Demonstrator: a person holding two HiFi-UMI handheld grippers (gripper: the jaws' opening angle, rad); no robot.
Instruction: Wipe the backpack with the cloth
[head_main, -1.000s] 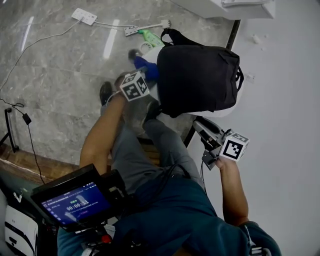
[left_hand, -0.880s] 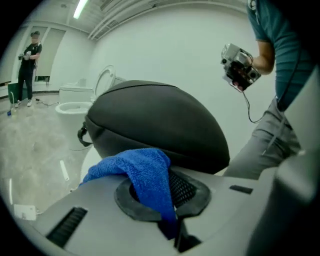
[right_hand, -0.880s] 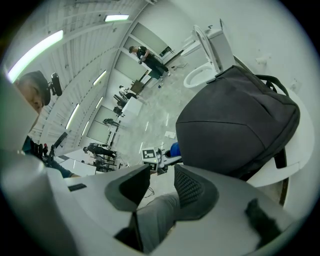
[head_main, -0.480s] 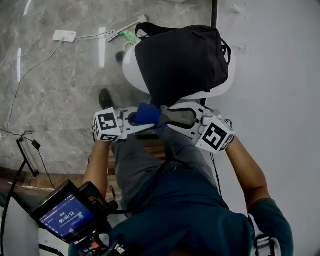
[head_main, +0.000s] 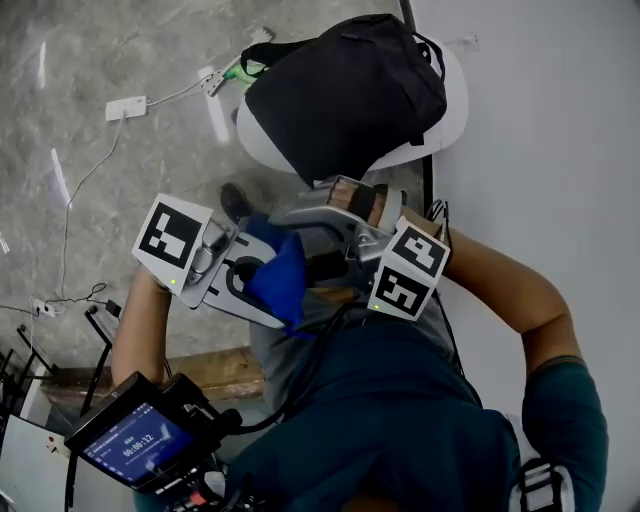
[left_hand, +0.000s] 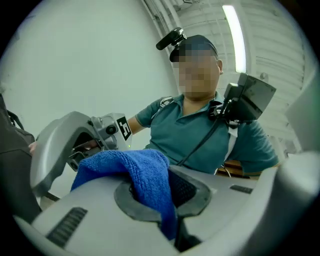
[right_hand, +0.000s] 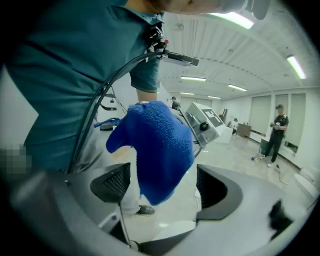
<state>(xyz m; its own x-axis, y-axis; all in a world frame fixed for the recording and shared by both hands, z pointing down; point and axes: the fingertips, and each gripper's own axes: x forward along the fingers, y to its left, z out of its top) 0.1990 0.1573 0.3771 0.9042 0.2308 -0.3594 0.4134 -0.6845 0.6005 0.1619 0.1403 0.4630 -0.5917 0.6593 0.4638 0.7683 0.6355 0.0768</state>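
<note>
Down on the gray stone floor (head_main: 90, 70), far to the left of the black cloth backpack (head_main: 345, 95), lies a white power strip with a thin cord (head_main: 127, 106).

Lower than the backpack and to its left is the left claw (head_main: 255, 290). A black and white square marker cube (head_main: 172, 235) sits on its back end. This claw is squeezed tight on the fuzzy blue cloth (head_main: 280, 285). In the left claw view the cloth is pinched in the thin gap and puffs up over the top of the claw.

So the cloth is up in the air, under the backpack and close to the person's dark teal shirt (head_main: 370, 420). It is not touching the backpack.

Next comes the right claw (right_hand: 160, 185), just under the backpack and right beside the cloth. Its two sides have just been opening, and they now stand wide apart. In the right claw view the loose end of the cloth hangs down between the two sides. The dark pads (right_hand: 112, 182) do not press on it.

Above both claws, the backpack lies on a white round counter (head_main: 455, 100). Its black straps (head_main: 262, 52) stick out at the top left.
</note>
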